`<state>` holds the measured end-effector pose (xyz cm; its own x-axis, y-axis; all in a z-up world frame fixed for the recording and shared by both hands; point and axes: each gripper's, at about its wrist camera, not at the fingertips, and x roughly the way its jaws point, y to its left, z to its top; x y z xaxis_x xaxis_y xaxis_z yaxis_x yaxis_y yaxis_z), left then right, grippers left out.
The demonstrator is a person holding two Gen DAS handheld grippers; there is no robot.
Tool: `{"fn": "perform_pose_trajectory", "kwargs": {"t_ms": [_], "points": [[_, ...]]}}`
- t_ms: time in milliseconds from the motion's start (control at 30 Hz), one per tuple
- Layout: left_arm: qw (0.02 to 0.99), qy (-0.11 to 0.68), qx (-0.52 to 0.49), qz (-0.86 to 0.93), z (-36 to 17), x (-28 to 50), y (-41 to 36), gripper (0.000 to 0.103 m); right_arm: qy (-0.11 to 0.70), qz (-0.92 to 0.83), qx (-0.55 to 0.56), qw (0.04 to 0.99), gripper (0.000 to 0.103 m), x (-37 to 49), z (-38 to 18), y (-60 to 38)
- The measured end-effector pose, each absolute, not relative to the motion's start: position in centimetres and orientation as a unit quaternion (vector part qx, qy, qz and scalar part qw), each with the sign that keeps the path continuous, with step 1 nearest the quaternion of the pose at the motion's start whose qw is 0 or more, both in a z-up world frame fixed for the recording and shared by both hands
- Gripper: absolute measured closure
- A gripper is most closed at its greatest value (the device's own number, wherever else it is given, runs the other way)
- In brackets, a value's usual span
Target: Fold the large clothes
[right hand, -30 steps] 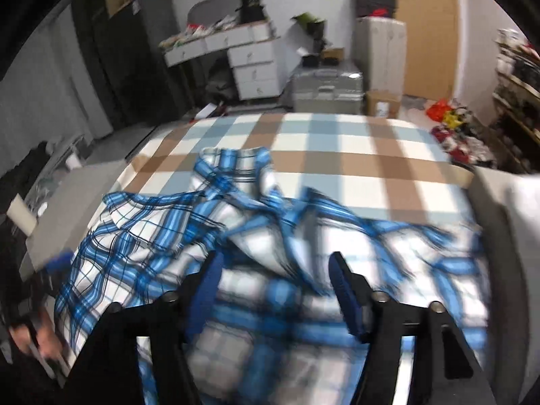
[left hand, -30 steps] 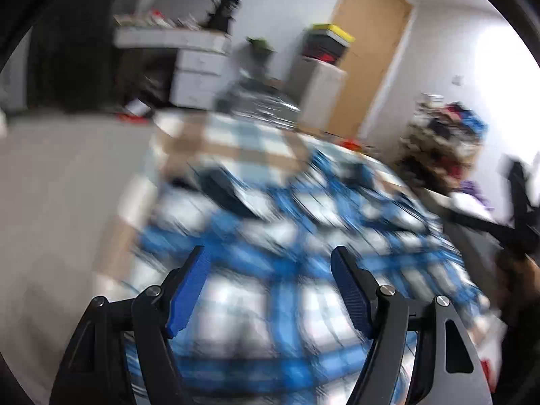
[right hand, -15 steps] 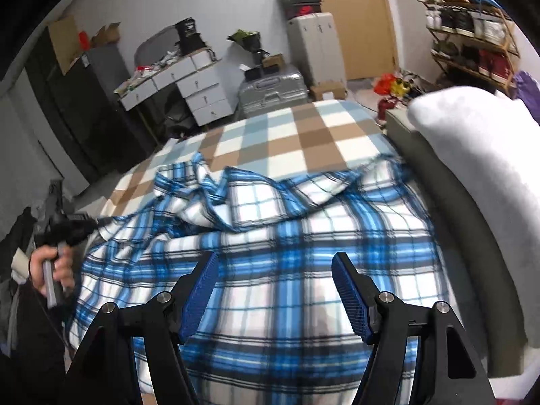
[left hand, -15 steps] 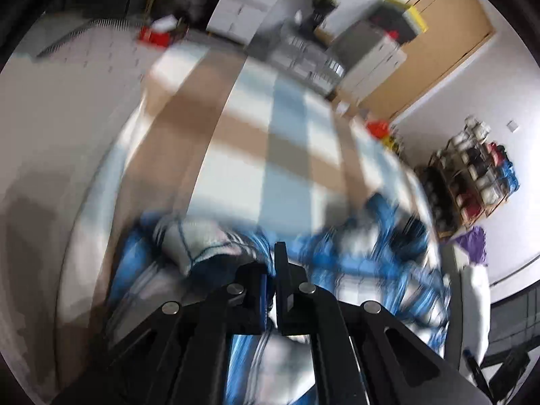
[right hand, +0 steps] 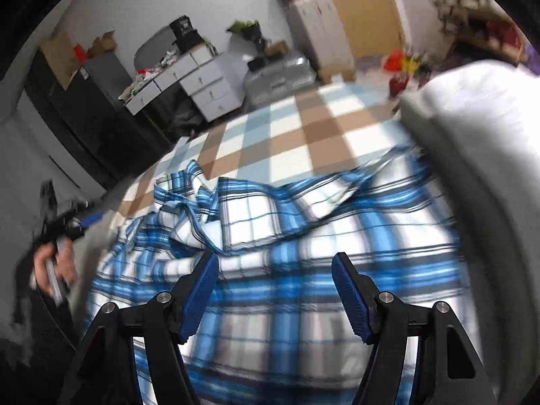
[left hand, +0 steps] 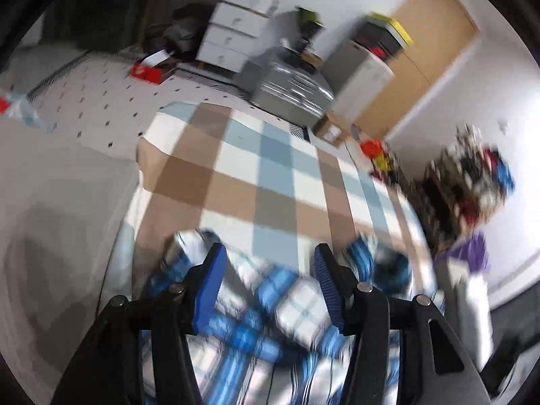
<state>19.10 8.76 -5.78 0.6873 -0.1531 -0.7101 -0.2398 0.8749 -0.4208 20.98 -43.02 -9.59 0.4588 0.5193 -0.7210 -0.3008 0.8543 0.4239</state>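
My left gripper (left hand: 268, 260) has its jaws spread wide, nothing between the blue pads (left hand: 209, 285), hanging over the near-left edge of the plaid shirt (left hand: 270, 307). Shirt is blue/white check, rumpled, lying on the bed cover (left hand: 256, 175) w/ brown, pale-blue & white squares. Left view is motion-blurred, so can't tell if the pads touch cloth. My right gripper (right hand: 275, 263) is also released, jaws wide apart, empty, over the shirt's broad lower part (right hand: 270, 297). In right view the shirt covers the near half of the cover (right hand: 290, 135); bunched folds & a turned-over flap sit toward its far-left side, another flap runs to the right by the grey bed edge. My left hand (right hand: 55, 266) shows at far left of right view, holding the other tool beside the shirt's left edge. Bkgd: white drawers (right hand: 206, 84), silver suitcase (right hand: 280, 74), wooden door (right hand: 357, 6).
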Motion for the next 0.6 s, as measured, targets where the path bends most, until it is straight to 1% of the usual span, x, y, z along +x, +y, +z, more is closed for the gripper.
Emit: {"fn": "perform_pose_trajectory", "kwargs": {"t_ms": [33,67,133,200,333,400,467,533,600], "points": [[0.89,0.396,-0.225,0.017,-5.7,18.4,7.7,0.054,0.466,0.247,0.109,0.842,0.034,21.4,-9.8,-42.1],[0.895,0.396,-0.205,0.016,-5.6,18.1,7.1,0.053,0.463,0.239,0.073,0.85,0.034,21.6,-9.7,-40.6],[0.903,0.401,-0.153,0.02,-5.7,16.9,5.6,0.053,0.437,0.241,-0.037,0.866,0.034,20.9,-9.5,-37.4],[0.907,0.405,-0.113,0.026,-6.2,15.5,4.7,0.053,0.434,0.258,-0.099,0.857,0.034,20.4,-10.0,-35.4],[0.906,0.411,-0.101,0.022,-6.5,14.1,4.5,0.053,0.447,0.257,-0.171,0.84,0.034,20.4,-11.6,-33.0],[0.906,0.41,-0.097,0.024,-6.5,13.6,4.4,0.053,0.451,0.248,-0.179,0.839,0.034,21.3,-12.1,-32.4],[0.908,0.408,-0.095,0.025,-6.5,13.2,4.2,0.053,0.462,0.236,-0.151,0.842,0.034,22.1,-11.9,-32.8],[0.907,0.409,-0.095,0.032,-6.6,12.7,4.3,0.053,0.456,0.244,-0.12,0.848,0.034,22.4,-11.1,-33.4],[0.907,0.407,-0.1,0.037,-6.8,12.2,4.5,0.053,0.442,0.247,-0.118,0.854,0.034,22.1,-10.6,-33.7]]}}
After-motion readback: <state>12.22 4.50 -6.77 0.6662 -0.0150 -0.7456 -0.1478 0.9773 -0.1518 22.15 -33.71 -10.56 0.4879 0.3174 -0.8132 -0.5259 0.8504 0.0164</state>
